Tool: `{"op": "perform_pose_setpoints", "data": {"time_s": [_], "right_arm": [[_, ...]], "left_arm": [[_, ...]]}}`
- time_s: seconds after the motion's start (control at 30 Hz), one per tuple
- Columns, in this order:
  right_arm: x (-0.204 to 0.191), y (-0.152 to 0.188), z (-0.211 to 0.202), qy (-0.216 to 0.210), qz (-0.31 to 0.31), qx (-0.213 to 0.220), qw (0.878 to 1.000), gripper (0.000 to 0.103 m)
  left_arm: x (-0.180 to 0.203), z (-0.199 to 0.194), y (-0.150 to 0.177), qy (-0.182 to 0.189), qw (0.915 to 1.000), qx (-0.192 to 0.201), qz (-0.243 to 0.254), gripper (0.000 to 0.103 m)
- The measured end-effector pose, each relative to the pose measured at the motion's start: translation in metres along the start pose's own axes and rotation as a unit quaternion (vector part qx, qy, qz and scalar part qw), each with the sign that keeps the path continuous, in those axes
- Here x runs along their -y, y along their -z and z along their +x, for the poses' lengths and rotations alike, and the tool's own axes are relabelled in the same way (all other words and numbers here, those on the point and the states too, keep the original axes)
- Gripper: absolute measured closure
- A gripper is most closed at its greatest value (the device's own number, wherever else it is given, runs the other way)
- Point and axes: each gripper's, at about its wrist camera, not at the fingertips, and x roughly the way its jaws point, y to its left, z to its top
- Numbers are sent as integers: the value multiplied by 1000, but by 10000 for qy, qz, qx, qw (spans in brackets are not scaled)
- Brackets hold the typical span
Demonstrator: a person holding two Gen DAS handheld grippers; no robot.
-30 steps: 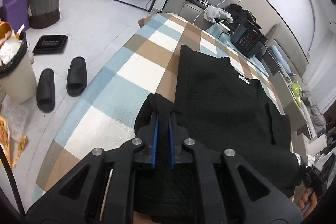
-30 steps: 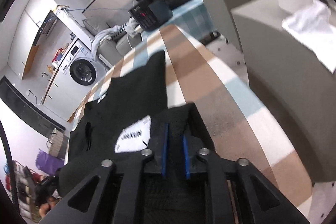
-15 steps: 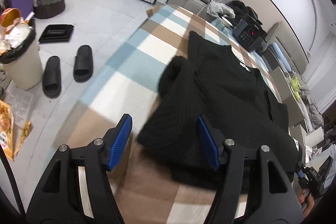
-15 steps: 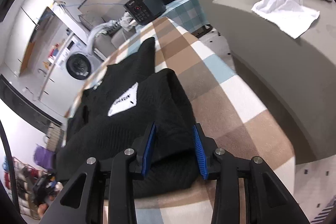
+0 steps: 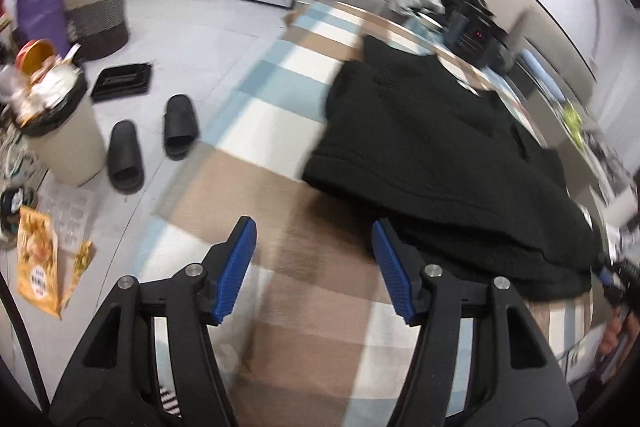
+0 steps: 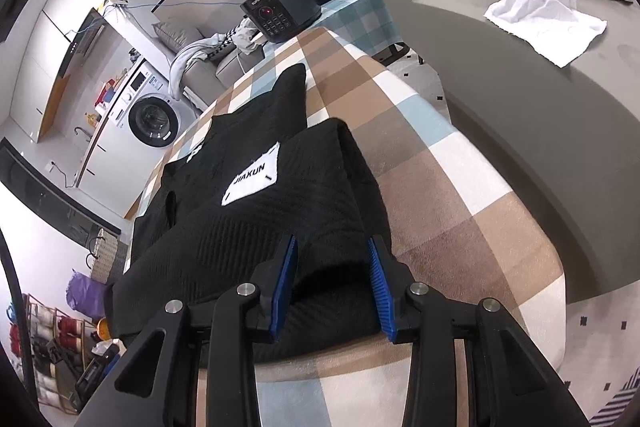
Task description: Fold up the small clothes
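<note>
**Mia:** Fingers first! On the left gripper (image 5: pixel 314 269) the blue pads (image 5: pixel 236 267) have just been opening. They stand wide apart, with only the checked cloth (image 5: pixel 320 307) showing between them. Nothing is held.

**Tom:** And the right gripper (image 6: pixel 332 283)?

**Mia:** Its jaws opened a bit too. A fold of the black sweater (image 6: pixel 256 227) sits between them, but I can see a gap on each side, so they have let go.

**Tom:** Where is the sweater?

**Mia:** Lying on the checked cloth. From the left camera it is up at 2 o'clock from the pads, just beside the right-hand pad. That picture is smeary, so its edges are hard to make out.

**Tom:** What can only one camera see?

**Mia:** Only the right camera shows the white label (image 6: pixel 252 181) clearly. It says JIAXUN. The left camera just has a tiny white bit there. Only the left camera shows the black slippers (image 5: pixel 152 143) on the floor at 9 o'clock and the bin (image 5: pixel 60 131). Both see the washing machine (image 6: pixel 154 119).

**Tom:** Anything cut off?

**Mia:** A hand (image 5: pixel 616 331) at 4 o'clock, sliced by the picture's edge.
</note>
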Motion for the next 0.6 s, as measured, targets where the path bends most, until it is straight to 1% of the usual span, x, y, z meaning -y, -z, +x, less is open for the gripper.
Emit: {"op": "perform_pose_setpoints", "data": {"time_s": [0.1,0.13,0.17,0.2,0.23,0.27,0.33,0.4,0.47,0.53,0.6], "right_arm": [[1,3,-1,4,4,-32,10000,67],[1,4,-1,49,4,-35,10000,67],[2,4,-1,90,-3,-38,10000,67],[2,4,-1,107,-19,-43,9999,67],[2,3,-1,94,-17,-55,9999,67],[2,4,-1,88,-12,-75,9999,67],[2,5,-1,107,-46,-117,9999,67],[2,6,2,175,-121,-169,9996,67],[1,9,5,192,-185,-208,9994,67],[-2,10,7,222,-291,-214,9991,68],[-4,10,9,290,-331,-188,9989,68]], "left_arm": [[16,12,-3,250,9994,-162,159,49],[21,17,-4,360,9989,-218,186,53],[25,20,-5,448,9984,-294,204,61],[29,25,-6,549,9976,-384,186,66],[31,27,-7,622,9971,-417,164,71],[34,30,-8,658,9968,-427,154,74],[37,33,-10,675,9968,-404,154,76],[36,36,-12,744,9964,-392,54,81],[34,37,-14,838,9958,-365,-52,89],[33,36,-15,902,9953,-338,-93,90],[34,33,-13,862,9958,-299,-27,91]]}}
